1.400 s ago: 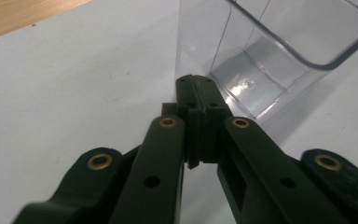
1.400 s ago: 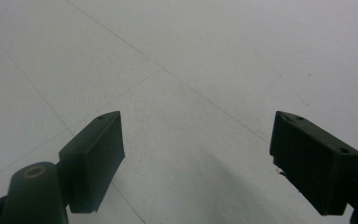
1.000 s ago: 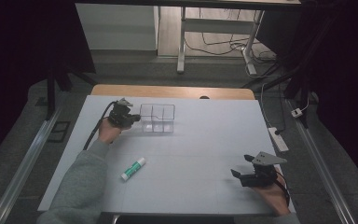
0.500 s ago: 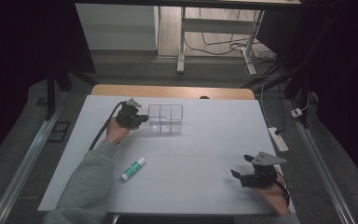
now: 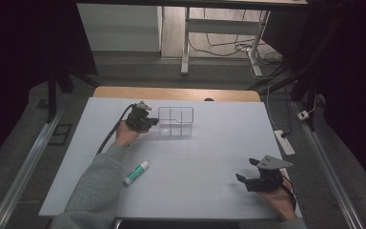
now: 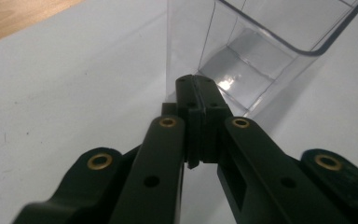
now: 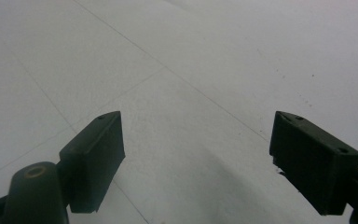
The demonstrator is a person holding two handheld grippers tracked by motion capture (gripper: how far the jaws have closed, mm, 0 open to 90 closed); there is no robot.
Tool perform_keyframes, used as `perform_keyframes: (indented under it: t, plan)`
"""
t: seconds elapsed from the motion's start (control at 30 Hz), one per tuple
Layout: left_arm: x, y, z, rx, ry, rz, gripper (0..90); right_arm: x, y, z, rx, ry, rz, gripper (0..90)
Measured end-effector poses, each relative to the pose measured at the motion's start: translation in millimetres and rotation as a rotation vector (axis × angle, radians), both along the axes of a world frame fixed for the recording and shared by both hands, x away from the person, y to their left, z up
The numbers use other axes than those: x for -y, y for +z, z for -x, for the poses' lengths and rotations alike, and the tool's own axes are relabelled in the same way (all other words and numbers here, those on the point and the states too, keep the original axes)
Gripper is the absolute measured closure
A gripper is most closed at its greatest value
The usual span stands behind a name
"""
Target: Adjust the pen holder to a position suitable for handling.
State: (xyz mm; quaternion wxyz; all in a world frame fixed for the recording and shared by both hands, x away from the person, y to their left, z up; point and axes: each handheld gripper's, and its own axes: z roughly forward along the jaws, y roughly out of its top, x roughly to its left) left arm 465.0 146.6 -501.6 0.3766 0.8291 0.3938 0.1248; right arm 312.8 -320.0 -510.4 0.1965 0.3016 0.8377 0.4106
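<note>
A clear plastic box [image 5: 176, 122] with compartments stands on the white table [image 5: 205, 148] near the back. My left gripper [image 5: 155, 123] is at the box's left side, shut, with its tips against the wall. In the left gripper view the jaws [image 6: 196, 84] are pressed together right at the box [image 6: 265, 51]; I cannot see anything between them. My right gripper [image 5: 245, 170] hovers low at the front right, open, with bare table between its pads [image 7: 98, 154].
A white stick with a green cap [image 5: 137, 172] lies at the front left, beside the grey sleeve [image 5: 95, 191]. A wooden strip [image 5: 176, 93] runs along the table's far edge. A power strip [image 5: 284, 142] lies on the floor to the right.
My left gripper has moved to the right, and the clear box has shifted right with it. The right gripper has stayed where it was.
</note>
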Motion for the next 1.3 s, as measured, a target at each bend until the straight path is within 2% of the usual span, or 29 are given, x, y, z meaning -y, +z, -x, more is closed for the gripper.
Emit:
perform_keyframes:
  t: [0.37,0.43,0.67,0.83,0.9,1.07,1.27,1.3]
  plan:
    - [6.6,3.6,-4.1,0.002,0.004,-0.003,88.7,-0.1,0.4,0.1,0.001,0.002,0.0,17.9]
    - [4.2,5.2,-0.9,0.015,0.019,-0.022,88.7,0.0,0.3,0.0,0.0,0.002,-0.001,17.9]
    - [-11.3,14.3,17.8,0.02,0.021,-0.02,88.5,-0.1,0.8,0.7,0.004,0.002,-0.001,17.9]
    - [-21.9,21.3,35.6,0.011,-0.002,0.001,72.6,-0.3,0.7,0.7,0.004,0.0,0.002,17.9]
    - [-25.1,22.7,43.3,0.0,-0.008,0.003,62.9,-0.5,0.2,0.4,0.003,0.0,0.0,17.9]
    - [-31.5,26.3,57.3,-0.028,0.013,0.022,44.2,-0.5,0.2,0.4,0.003,-0.005,0.008,17.9]
    - [-36.0,31.5,70.2,-0.059,-0.007,0.026,34.8,-0.5,-0.2,-0.1,0.002,-0.003,0.005,17.9]
    - [-36.2,32.6,72.9,-0.059,-0.013,0.013,34.3,-0.5,-0.2,0.0,0.002,-0.002,0.005,17.9]
